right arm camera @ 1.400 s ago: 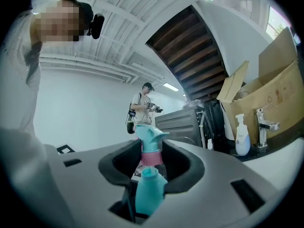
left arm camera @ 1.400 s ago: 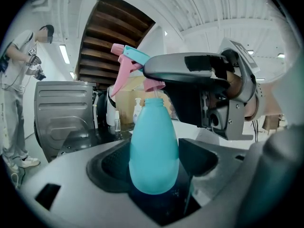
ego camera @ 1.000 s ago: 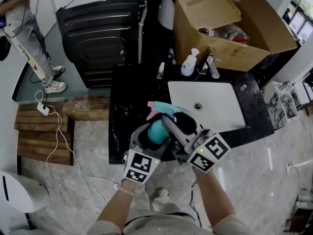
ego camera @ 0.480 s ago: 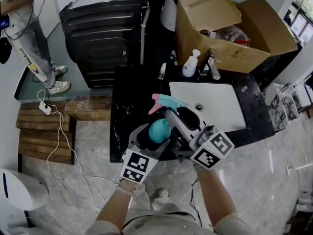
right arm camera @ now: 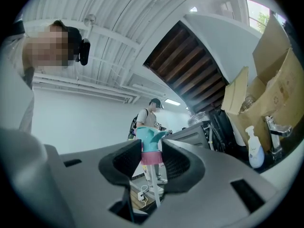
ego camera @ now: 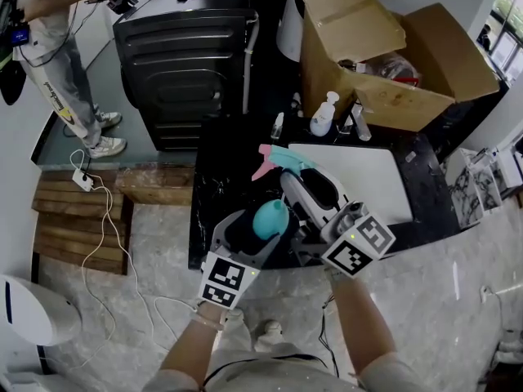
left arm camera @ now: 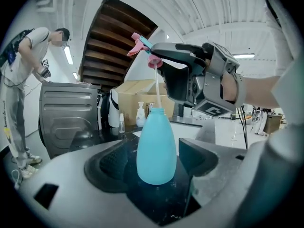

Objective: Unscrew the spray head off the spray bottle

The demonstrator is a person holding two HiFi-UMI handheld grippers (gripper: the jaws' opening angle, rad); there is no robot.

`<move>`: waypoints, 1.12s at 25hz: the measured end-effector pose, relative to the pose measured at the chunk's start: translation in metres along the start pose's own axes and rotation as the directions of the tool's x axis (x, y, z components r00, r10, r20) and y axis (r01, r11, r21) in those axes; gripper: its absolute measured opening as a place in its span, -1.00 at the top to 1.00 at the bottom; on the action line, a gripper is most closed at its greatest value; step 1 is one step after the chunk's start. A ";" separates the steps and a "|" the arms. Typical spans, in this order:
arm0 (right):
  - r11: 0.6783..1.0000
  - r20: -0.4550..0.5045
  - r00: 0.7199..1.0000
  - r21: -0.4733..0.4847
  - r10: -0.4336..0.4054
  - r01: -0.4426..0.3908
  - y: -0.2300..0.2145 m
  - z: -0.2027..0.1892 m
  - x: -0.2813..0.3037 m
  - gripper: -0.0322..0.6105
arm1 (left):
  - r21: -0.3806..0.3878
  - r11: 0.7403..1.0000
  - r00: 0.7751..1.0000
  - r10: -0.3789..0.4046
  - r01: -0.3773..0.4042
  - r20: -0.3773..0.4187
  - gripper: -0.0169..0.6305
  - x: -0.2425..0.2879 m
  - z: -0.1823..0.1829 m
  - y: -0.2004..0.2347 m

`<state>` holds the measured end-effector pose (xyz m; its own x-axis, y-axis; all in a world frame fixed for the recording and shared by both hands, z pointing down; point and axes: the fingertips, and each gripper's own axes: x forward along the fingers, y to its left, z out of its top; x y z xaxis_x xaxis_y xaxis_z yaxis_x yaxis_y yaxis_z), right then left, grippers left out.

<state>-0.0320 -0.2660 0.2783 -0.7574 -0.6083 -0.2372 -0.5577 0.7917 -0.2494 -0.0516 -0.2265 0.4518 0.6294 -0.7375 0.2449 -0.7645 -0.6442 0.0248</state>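
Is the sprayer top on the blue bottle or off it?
Off. The spray head sits above the bottle's open neck in the right hand-held gripper; only its thin tube reaches down inside.

Bottle and head, mostly behind the tools

In the head view the left gripper [ego camera: 261, 227] covers all of the spray bottle [ego camera: 271, 216] except its teal shoulder. The right gripper [ego camera: 286, 178] hides the collar of the spray head [ego camera: 276, 157]. In the right gripper view the tube [right arm camera: 153, 186] drops out of sight behind that gripper's body. The standing person [ego camera: 49, 47] is cut off by the head view's top edge. The label on the pump bottle [ego camera: 324, 114] is too small to read.
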 end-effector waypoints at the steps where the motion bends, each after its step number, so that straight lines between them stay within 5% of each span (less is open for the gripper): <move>1: 1.000 0.010 1.000 0.006 0.003 -0.003 0.000 0.003 0.001 0.46 | 0.000 1.000 1.000 0.010 -0.010 0.004 -0.06 -0.002 0.001 0.002; 13: 0.999 0.077 0.996 -0.011 0.044 -0.043 0.012 0.032 0.011 0.46 | -0.009 0.997 0.996 0.081 -0.080 0.050 -0.04 -0.032 0.014 0.016; 19: 0.997 0.111 0.991 -0.031 0.069 -0.066 0.016 0.047 0.013 0.46 | 0.008 0.991 0.989 0.134 -0.134 0.059 0.64 -0.047 0.017 0.017; 28: 0.998 0.152 0.986 -0.010 0.065 -0.064 0.014 0.061 0.003 0.47 | -0.020 0.978 0.976 0.211 -0.210 0.058 0.67 -0.068 0.016 0.027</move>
<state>-0.0215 -0.2601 0.2166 -0.7316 -0.5570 -0.3931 -0.5113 0.8297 -0.2242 -0.1127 -0.1972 0.4199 0.4613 -0.8672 0.1878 -0.8822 -0.4709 -0.0074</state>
